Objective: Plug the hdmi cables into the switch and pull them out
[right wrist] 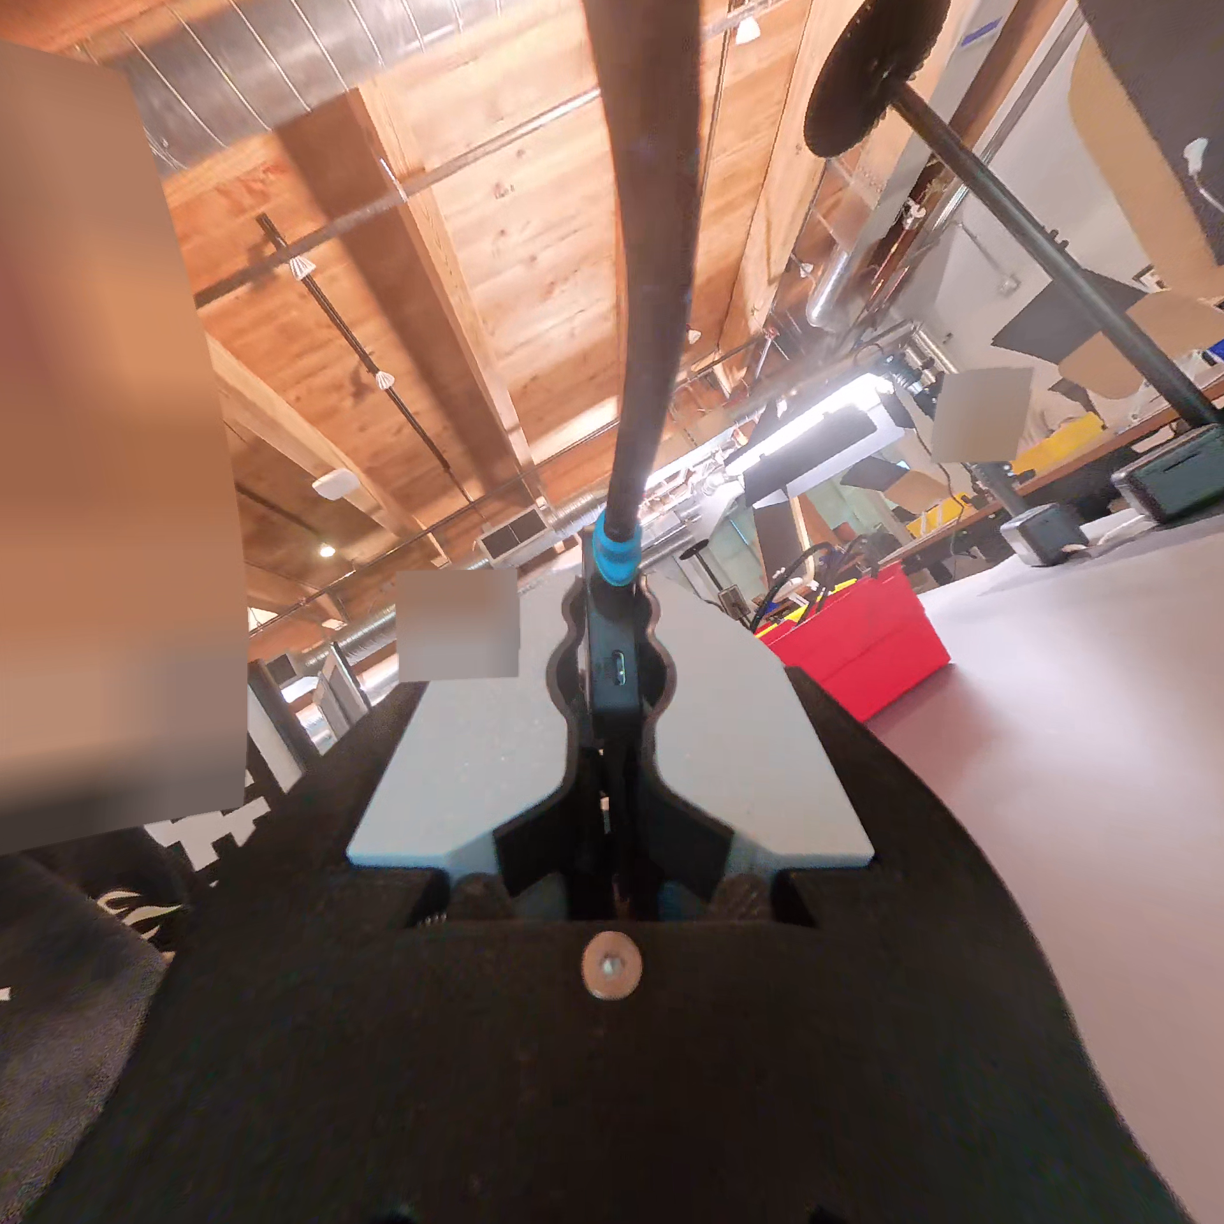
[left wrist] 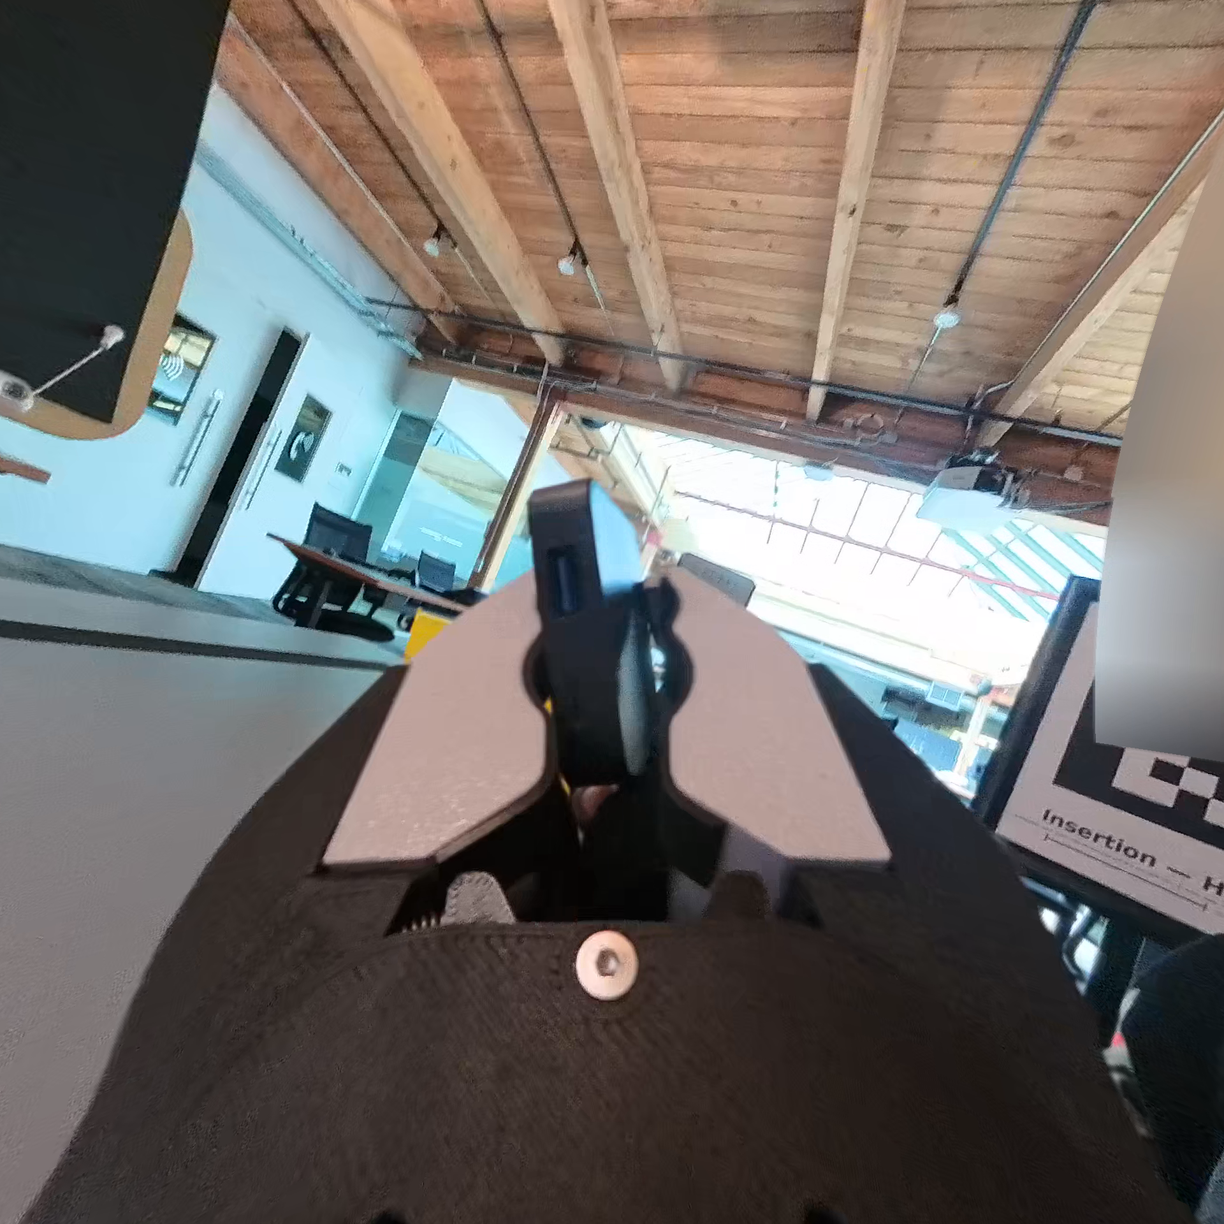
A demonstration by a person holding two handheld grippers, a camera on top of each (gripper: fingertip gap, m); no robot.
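Both grippers are raised and tilted up toward the wooden ceiling, above the grey worktop (right wrist: pixel 1073 695). The left gripper (left wrist: pixel 606 662) has its fingers clenched on the HDMI switch (left wrist: pixel 583 563), a small black box with a pale grey face; it is held edge-on with its long axis running forward and up out of the grip, and a slot-shaped port (left wrist: pixel 566 573) on its narrow side faces left in the left wrist view. The right gripper (right wrist: pixel 612 669) has its fingers clamped on the black plug body (right wrist: pixel 612 662) of an HDMI cable (right wrist: pixel 646 265); the plug's long axis lies along the fingers, a blue strain-relief collar (right wrist: pixel 612 553) sits just past the fingertips, and the cable runs up and out of the top of the view. The mating end of the plug is hidden inside the gripper, so I cannot tell which way it faces. Judgement: the switch is light, rigid and smooth-sided, so likely to twist in the pads if pushed off-axis; hold it across the flat faces, clear of the ports. The plug is stiff and best gripped on its moulded body, not the collar; the cable is springy and its weight will pull sideways on the plug. A red bin (right wrist: pixel 861 649) stands on the worktop well to the right.
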